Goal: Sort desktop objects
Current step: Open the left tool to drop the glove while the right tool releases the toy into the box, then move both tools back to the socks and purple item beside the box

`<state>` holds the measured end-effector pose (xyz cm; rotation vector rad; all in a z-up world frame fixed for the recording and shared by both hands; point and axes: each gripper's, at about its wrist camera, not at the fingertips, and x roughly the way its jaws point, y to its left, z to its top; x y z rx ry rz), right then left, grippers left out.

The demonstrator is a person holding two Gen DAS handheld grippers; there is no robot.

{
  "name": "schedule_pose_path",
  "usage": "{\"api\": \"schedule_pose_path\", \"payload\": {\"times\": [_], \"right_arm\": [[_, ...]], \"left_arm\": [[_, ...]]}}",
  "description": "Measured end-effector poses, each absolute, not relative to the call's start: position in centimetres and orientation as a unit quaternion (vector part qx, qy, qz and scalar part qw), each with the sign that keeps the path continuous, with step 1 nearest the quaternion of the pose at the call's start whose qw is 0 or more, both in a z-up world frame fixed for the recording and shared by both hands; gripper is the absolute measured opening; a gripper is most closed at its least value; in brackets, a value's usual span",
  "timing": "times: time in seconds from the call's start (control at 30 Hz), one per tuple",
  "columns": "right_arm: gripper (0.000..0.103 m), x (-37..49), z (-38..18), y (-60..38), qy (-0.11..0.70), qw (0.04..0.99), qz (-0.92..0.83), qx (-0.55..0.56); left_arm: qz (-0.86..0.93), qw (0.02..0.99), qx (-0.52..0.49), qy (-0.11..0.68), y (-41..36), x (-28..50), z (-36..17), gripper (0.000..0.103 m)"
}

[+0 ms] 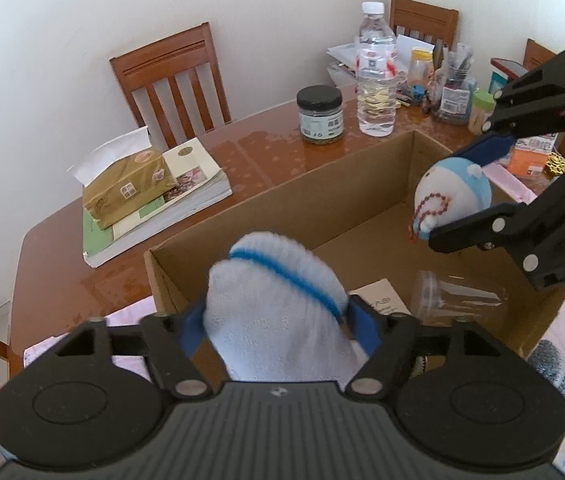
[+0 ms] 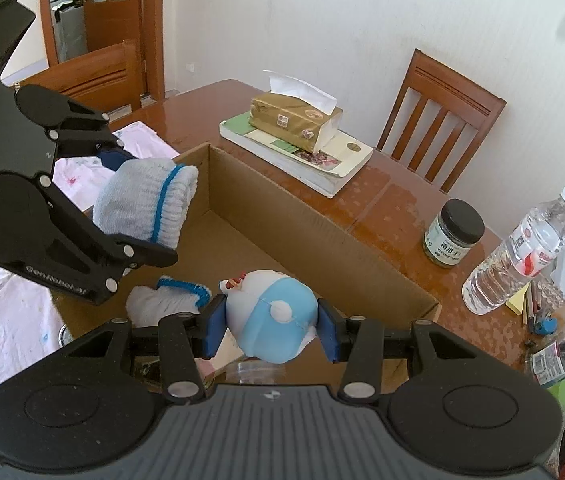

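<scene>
The left gripper [image 1: 278, 324] has its jaws clamped on a rolled white glove [image 1: 278, 312] with a blue band, held above the near end of an open cardboard box [image 1: 322, 196]. The right gripper [image 2: 270, 328] has its jaws closed on a blue-and-white plush toy [image 2: 270, 316], held over the box interior; in the left wrist view this toy [image 1: 452, 196] hangs ahead and to the right of the left jaws. Just left of the right jaws lies a second white glove [image 2: 162, 304] with a blue cuff. Below the left jaws, a paper booklet [image 1: 380, 300] and a clear plastic bag [image 1: 458, 294] lie on the box floor. Beyond the box on the wooden worktop [image 1: 266, 148] stand a dark-lidded jar [image 1: 319, 116] and a water bottle [image 1: 376, 72], close together. Ahead and left of the left jaws, a tissue box [image 1: 126, 184] rests on a stack of books [image 1: 186, 188]. Past the bottle, mixed clutter [image 1: 450, 88] crowds the worktop's far corner. Wooden chairs [image 1: 170, 80] stand along the wall.
</scene>
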<state>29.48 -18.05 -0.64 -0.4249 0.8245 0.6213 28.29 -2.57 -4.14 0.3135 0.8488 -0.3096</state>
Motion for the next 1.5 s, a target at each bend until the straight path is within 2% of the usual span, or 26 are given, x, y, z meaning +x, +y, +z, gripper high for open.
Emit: {"api": "schedule_pose_path", "payload": {"times": [0.03, 0.07, 0.13, 0.4, 0.63, 0.83, 1.5], "right_arm": [[0.055, 29.6, -0.7, -17.9, 0.389, 0.850, 0.292, -0.202], [0.067, 29.8, -0.8, -17.9, 0.388, 0.852, 0.287, -0.203], [0.081, 29.7, -0.9, -17.8, 0.385, 0.857, 0.277, -0.202], [0.087, 29.1, -1.1, -18.4, 0.384, 0.857, 0.279, -0.200], [0.098, 27.9, -0.7, -18.7, 0.377, 0.859, 0.286, -0.195], [0.103, 26.2, -0.3, -18.9, 0.365, 0.862, 0.293, -0.193], [0.103, 20.4, 0.1, -20.4, 0.353, 0.875, 0.283, -0.170]], "left_arm": [[-0.147, 0.889, 0.147, 0.407, -2.4, 28.3, -4.1, 0.086], [-0.145, 0.891, 0.143, 0.405, -2.3, 28.3, -4.1, 0.088], [-0.143, 0.893, 0.140, 0.403, -2.1, 28.3, -3.9, 0.090], [-0.155, 0.890, 0.154, 0.401, -2.3, 27.1, -3.6, 0.093], [-0.165, 0.889, 0.167, 0.393, -2.6, 25.4, -3.1, 0.094], [-0.177, 0.890, 0.171, 0.384, -2.7, 23.5, -2.2, 0.094], [-0.205, 0.900, 0.174, 0.343, -2.8, 16.0, -0.1, 0.097]]}}
